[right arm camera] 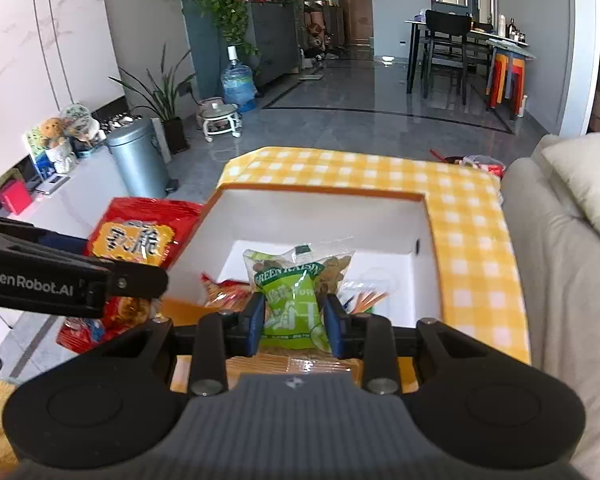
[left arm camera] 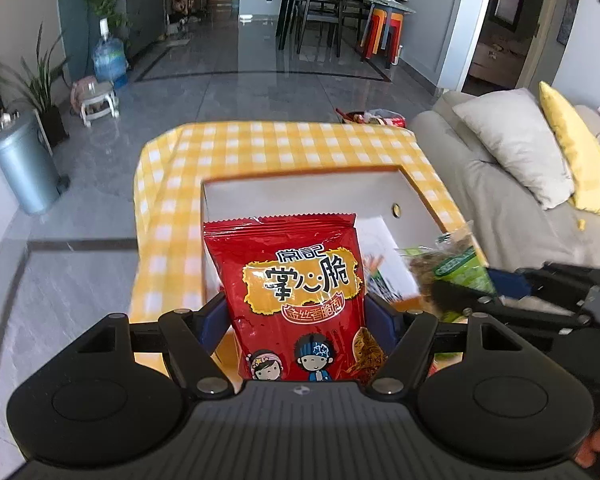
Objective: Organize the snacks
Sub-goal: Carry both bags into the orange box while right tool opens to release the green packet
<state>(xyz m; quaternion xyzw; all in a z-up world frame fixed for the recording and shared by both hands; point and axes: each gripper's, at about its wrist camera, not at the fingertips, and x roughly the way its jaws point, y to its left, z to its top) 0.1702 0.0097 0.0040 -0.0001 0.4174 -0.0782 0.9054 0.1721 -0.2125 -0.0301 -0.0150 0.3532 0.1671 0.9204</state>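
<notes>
My left gripper (left arm camera: 296,316) is shut on a red noodle-snack bag (left arm camera: 300,292) and holds it upright over the near left edge of the white box (left arm camera: 300,196). The bag also shows in the right wrist view (right arm camera: 140,240), with the left gripper (right arm camera: 140,280) beside it. My right gripper (right arm camera: 294,320) is shut on a green raisin bag (right arm camera: 296,292) and holds it above the inside of the box (right arm camera: 320,216). That bag also shows in the left wrist view (left arm camera: 456,264). Other snack packets (right arm camera: 224,292) lie on the box floor.
The box sits on a table with a yellow checked cloth (right arm camera: 472,216). A grey sofa with cushions (left arm camera: 512,148) stands to the right. A grey bin (right arm camera: 138,160) and plants stand on the floor to the left. More snack packs (left arm camera: 376,118) lie past the table's far edge.
</notes>
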